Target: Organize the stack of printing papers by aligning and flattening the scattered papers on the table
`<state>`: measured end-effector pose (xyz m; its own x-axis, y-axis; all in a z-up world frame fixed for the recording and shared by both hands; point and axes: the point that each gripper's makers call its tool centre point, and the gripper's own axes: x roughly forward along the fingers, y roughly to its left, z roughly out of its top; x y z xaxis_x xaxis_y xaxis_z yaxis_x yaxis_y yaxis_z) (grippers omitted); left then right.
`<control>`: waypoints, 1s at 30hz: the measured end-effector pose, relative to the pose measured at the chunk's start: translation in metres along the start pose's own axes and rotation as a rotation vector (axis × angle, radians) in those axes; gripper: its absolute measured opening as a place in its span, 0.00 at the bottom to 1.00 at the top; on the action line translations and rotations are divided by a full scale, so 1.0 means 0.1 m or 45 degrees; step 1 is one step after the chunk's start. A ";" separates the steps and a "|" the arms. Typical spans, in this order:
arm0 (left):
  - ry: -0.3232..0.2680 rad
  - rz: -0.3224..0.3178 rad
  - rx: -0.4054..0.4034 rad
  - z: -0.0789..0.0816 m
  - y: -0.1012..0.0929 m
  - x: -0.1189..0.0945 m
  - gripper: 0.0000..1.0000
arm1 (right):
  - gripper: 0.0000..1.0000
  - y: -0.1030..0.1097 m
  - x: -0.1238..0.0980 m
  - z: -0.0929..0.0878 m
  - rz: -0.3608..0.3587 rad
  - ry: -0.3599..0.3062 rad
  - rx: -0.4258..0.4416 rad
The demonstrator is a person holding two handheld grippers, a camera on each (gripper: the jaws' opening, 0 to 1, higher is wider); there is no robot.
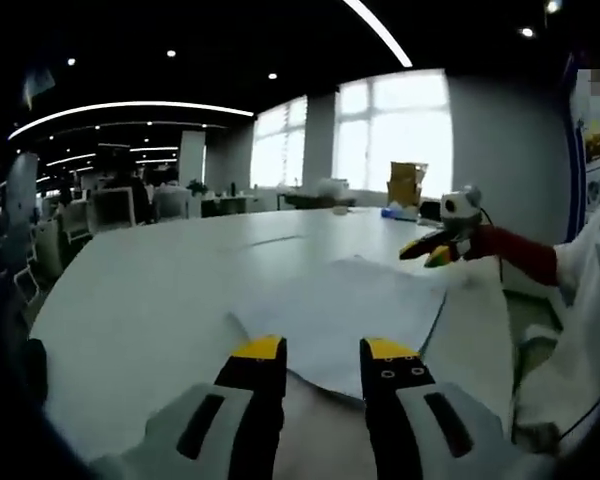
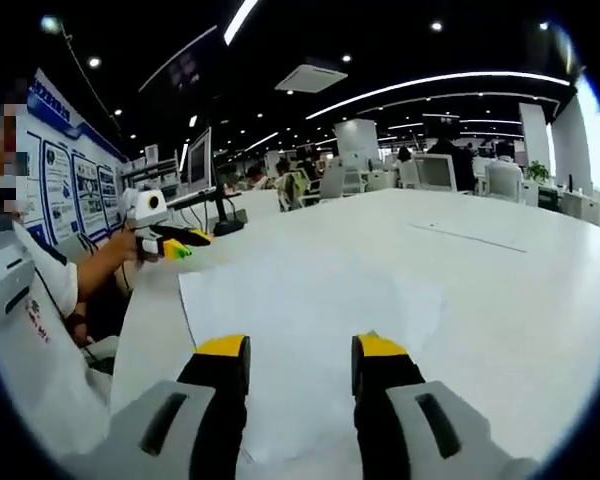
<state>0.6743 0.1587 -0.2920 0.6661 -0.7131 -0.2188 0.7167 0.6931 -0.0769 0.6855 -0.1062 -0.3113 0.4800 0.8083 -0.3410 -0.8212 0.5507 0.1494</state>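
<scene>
A loose stack of white printing papers [image 1: 350,305] lies flat on the white table [image 1: 150,290], its sheets slightly fanned at the edges. My left gripper [image 1: 323,350] hovers open just before the stack's near edge, with nothing between its jaws. Beyond the stack's far right corner, a hand in a red sleeve holds my right gripper [image 1: 435,250]. In the right gripper view the same papers [image 2: 310,295] spread ahead of my right gripper [image 2: 300,348], which is open and holds nothing. My left gripper [image 2: 172,245] shows there past the stack's left corner.
The person [image 2: 25,330] in white clothing stands at the table's edge beside the papers. A cardboard box [image 1: 407,183] and small items sit at the table's far end by the windows. Office chairs [image 2: 435,172] and a monitor [image 2: 200,160] line the far side.
</scene>
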 end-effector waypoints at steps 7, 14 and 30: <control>-0.024 0.058 0.069 0.03 0.02 -0.21 0.51 | 0.55 0.04 -0.11 0.02 -0.044 0.010 -0.011; -0.024 0.121 0.109 -0.01 0.03 -0.45 0.65 | 0.73 0.01 -0.21 0.04 -0.097 -0.022 0.003; -0.005 0.292 0.035 -0.17 0.16 -1.08 0.88 | 0.90 -0.09 -0.50 -0.04 -0.213 0.020 0.033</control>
<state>0.6102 0.2488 -0.2859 0.8130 -0.5377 -0.2236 0.5518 0.8340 0.0008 0.6676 -0.1530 -0.2993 0.6044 0.7014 -0.3777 -0.7218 0.6828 0.1131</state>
